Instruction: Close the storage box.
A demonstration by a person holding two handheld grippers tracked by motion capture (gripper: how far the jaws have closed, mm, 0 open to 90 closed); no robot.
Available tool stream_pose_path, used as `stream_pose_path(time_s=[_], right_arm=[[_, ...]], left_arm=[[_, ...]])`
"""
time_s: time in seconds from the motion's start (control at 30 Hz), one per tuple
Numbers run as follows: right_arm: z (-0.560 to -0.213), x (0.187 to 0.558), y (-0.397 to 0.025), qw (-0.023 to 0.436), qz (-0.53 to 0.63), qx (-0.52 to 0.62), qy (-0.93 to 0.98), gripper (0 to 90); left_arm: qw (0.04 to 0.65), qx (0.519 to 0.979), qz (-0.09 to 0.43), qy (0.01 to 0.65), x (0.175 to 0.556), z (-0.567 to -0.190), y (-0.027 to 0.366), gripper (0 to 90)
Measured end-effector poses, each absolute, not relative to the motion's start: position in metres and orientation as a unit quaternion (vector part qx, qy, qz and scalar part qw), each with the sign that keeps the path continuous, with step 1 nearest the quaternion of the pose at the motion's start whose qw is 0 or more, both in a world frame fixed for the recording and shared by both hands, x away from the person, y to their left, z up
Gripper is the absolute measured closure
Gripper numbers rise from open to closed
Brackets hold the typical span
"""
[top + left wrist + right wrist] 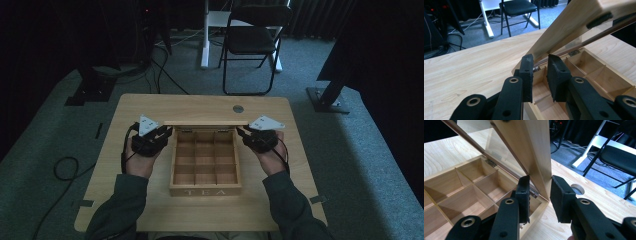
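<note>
While your forearms rest near the table's (125, 210) front edge, the wooden tea box (205, 190) sits mid-table between your hands, its nine compartments bare. Your left gripper (541, 58) has its jaws set either side of the raised lid's (564, 32) side frame, close against it though I cannot tell if they pinch. Your right gripper (539, 180) straddles the lid's other side frame with a visible gap, so it is parted, not clamping. I judge you are mid-swing on the lid, near upright over the back hinges. Next, move both sides evenly so the lid doesn't twist. Beyond the table stands a folding chair (252, 40).
</note>
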State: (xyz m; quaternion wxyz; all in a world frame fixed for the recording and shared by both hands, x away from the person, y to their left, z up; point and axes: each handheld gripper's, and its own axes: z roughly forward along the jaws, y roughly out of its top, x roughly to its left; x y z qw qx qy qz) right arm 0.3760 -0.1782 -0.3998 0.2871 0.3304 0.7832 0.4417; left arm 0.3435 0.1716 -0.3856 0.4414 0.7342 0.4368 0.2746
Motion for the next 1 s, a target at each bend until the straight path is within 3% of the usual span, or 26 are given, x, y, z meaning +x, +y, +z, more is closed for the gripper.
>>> stream_pose_path(time_s=[1.0], right_arm=[[-0.4,0.359,-0.184,0.288,0.441,0.338,0.78,67.1]], left_arm=[[0.462,0.728,0.267,0.429,0.321,-0.384,0.176,73.7]])
